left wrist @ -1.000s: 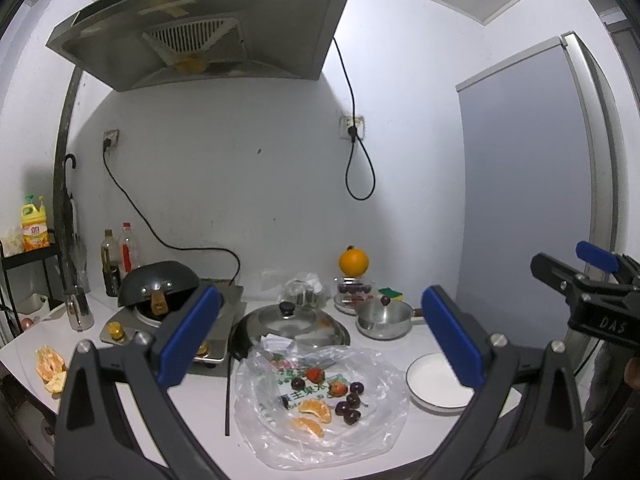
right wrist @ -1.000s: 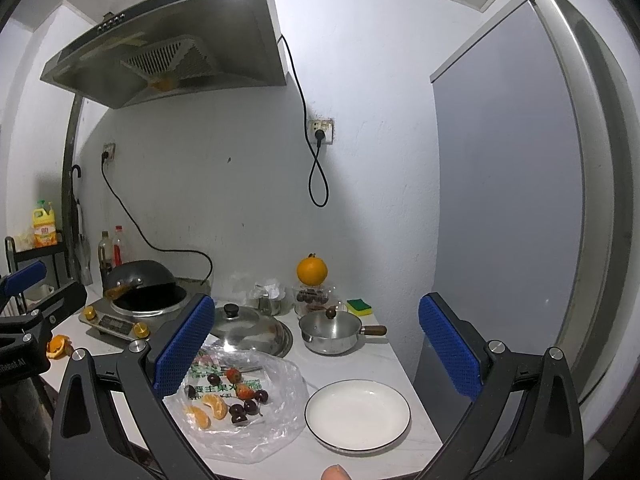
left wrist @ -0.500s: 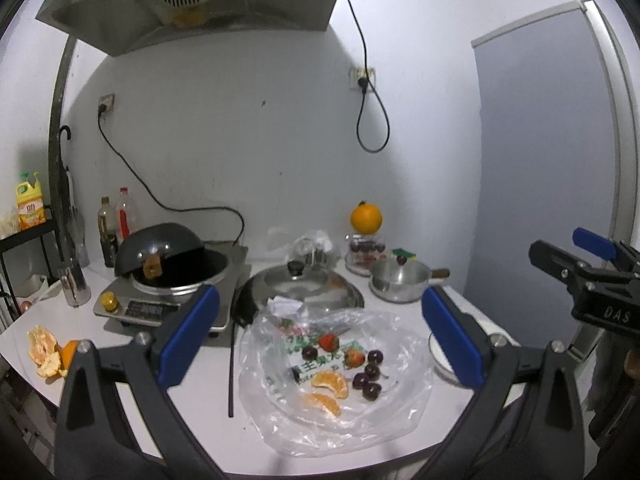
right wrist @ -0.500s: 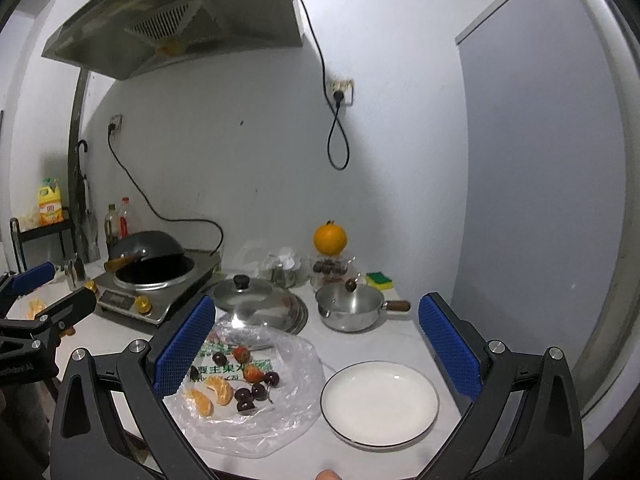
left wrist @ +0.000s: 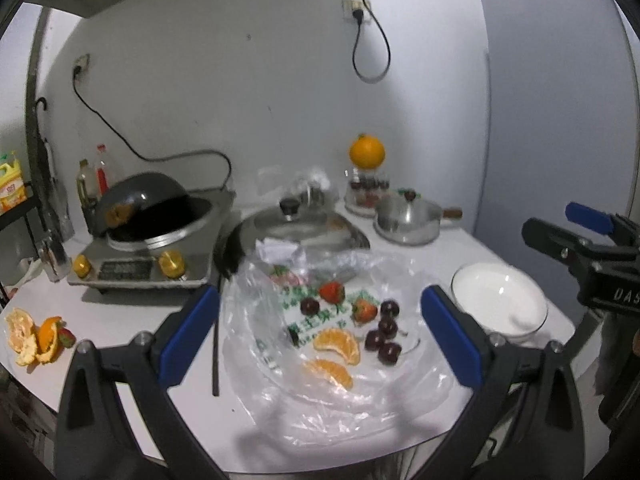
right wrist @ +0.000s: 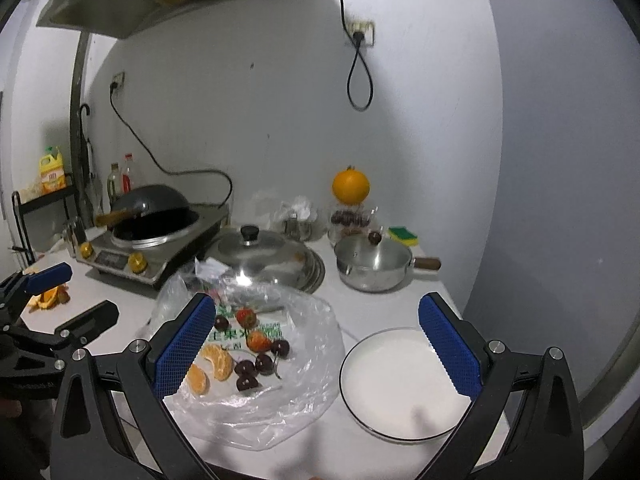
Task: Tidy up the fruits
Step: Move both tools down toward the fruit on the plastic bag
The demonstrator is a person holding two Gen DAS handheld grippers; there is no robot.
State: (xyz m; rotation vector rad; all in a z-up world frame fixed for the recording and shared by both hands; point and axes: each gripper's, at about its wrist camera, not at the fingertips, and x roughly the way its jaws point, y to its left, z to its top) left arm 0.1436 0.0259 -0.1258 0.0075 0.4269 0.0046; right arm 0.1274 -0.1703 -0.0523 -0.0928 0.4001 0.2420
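A clear plastic bag (left wrist: 400,412) (right wrist: 304,344) lies flat on the white counter. On it sit two strawberries (left wrist: 332,292) (right wrist: 259,341), two orange segments (left wrist: 337,345) (right wrist: 218,362) and several dark cherries (left wrist: 384,340) (right wrist: 256,366). An empty white plate (left wrist: 498,306) (right wrist: 394,384) rests to the right of the bag. My left gripper (left wrist: 320,336) hovers open above the bag, framing the fruit. My right gripper (right wrist: 316,350) is open too, hanging over the bag's right edge and the plate. Each gripper shows at the edge of the other's view.
A whole orange (left wrist: 367,152) tops a jar at the back. A steel pot (right wrist: 372,264), a large pan lid (right wrist: 264,252), a stove with a wok (left wrist: 148,240), bottles and a sponge (right wrist: 404,234) fill the rear. Orange peel (left wrist: 34,336) lies far left.
Both grippers have come forward and tipped down toward the counter, so bag, fruit and plate look larger and higher in view. Both stay open.
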